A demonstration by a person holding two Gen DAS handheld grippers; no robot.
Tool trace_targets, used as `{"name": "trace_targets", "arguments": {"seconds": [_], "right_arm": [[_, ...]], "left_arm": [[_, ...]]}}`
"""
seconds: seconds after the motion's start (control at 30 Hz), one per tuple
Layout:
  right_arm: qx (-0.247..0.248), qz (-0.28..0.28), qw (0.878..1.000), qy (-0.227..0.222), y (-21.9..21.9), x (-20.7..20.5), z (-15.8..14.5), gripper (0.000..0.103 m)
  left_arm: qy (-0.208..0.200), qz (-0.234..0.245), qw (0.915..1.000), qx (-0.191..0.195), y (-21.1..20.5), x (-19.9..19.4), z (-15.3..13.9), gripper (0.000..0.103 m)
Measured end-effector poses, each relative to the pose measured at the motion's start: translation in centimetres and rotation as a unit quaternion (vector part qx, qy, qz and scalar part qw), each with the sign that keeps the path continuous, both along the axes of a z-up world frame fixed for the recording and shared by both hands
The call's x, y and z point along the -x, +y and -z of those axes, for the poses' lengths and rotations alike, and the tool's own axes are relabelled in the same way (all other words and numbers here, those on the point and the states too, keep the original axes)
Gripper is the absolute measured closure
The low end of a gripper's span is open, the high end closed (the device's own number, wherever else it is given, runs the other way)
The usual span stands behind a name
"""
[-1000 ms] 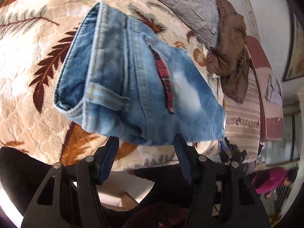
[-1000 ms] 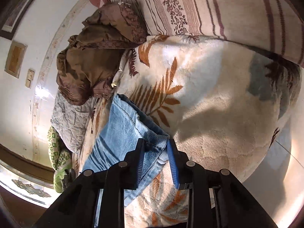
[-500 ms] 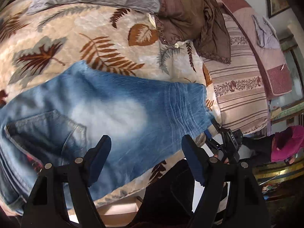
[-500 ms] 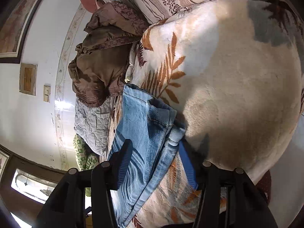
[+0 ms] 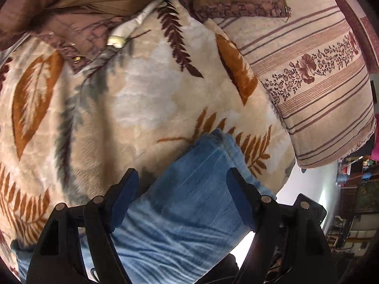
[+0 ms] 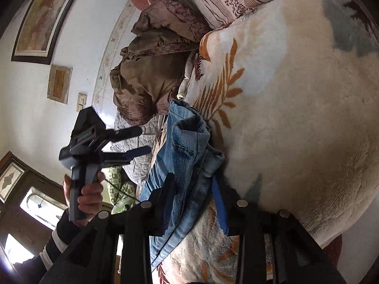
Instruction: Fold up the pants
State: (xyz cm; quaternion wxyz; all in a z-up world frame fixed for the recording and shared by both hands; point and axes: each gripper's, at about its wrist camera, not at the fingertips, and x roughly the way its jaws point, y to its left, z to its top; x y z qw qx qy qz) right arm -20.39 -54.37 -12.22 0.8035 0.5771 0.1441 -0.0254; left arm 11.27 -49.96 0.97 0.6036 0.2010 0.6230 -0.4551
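Blue jeans lie folded on a cream leaf-print blanket. In the left wrist view my left gripper is open, its jaws wide apart above the jeans' folded end, holding nothing. In the right wrist view the jeans lie bunched in layers, and my right gripper is open with the denim edge lying between its jaws. The left gripper also shows in the right wrist view, held in a hand above the far part of the jeans.
A brown crumpled garment and a grey quilt lie at the far side of the bed. A striped floral pillow lies beside the blanket. The bed edge drops off right of the jeans.
My right gripper has opened and let go of the jeans' edge. My left gripper has swung over the jeans toward their folded end, still open. The jeans now lie folded on the blanket.
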Motion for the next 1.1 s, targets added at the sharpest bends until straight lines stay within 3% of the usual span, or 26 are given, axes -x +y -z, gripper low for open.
{"name": "trace_targets", "arguments": {"seconds": [0.13, 0.27, 0.4, 0.47, 0.63, 0.8, 0.87, 0.9, 0.93, 0.97, 1.03, 1.1], "right_arm": [[0.02, -0.002, 1.0, -0.001, 0.5, 0.1, -0.5, 0.056], [0.031, 0.001, 1.0, -0.002, 0.9, 0.0, -0.8, 0.051], [0.026, 0.009, 1.0, -0.006, 0.9, -0.1, -0.8, 0.049], [0.031, 0.007, 0.999, -0.008, 1.0, -0.2, -0.8, 0.049], [0.037, 0.007, 0.999, 0.011, 1.1, -0.8, -1.2, 0.047], [0.043, 0.023, 0.998, 0.04, 1.3, -1.3, -1.6, 0.051], [0.045, 0.026, 0.998, 0.046, 1.2, -1.5, -1.4, 0.061], [0.039, 0.023, 0.998, 0.048, 0.9, -1.6, -1.0, 0.079], [0.024, 0.019, 0.999, 0.045, 0.7, -1.8, -0.4, 0.088], [0.01, 0.022, 0.999, 0.038, 0.5, -1.6, 0.0, 0.09], [0.015, 0.021, 0.999, 0.033, 0.6, -1.5, -0.2, 0.091], [0.04, 0.019, 0.999, 0.031, 1.2, -1.4, -1.4, 0.091]], "left_arm": [[-0.005, 0.08, 0.9965, -0.026, -2.9, 1.3, 1.6, 0.026], [0.02, 0.139, 0.989, -0.046, -4.2, 2.8, 3.3, 0.026], [-0.014, 0.192, 0.9788, -0.071, -5.2, 4.6, 5.3, 0.026], [-0.007, 0.199, 0.9781, -0.061, -5.5, 5.1, 5.5, 0.018], [0.006, 0.194, 0.9803, -0.038, -5.8, 5.8, 5.7, 0.014], [-0.001, 0.24, 0.9705, -0.022, -5.6, 8.1, 5.7, 0.014], [0.008, 0.237, 0.9716, 0.002, -5.1, 8.6, 5.4, 0.025], [0.006, 0.234, 0.972, 0.014, -4.7, 8.8, 5.3, 0.029], [0.0, 0.232, 0.9725, 0.022, -4.0, 9.2, 5.2, 0.04], [-0.009, 0.229, 0.973, 0.028, -3.5, 9.2, 5.1, 0.057], [-0.005, 0.209, 0.9771, 0.04, -2.6, 8.7, 4.7, 0.079], [0.021, 0.183, 0.9809, 0.062, -1.3, 8.3, 3.6, 0.087]]}}
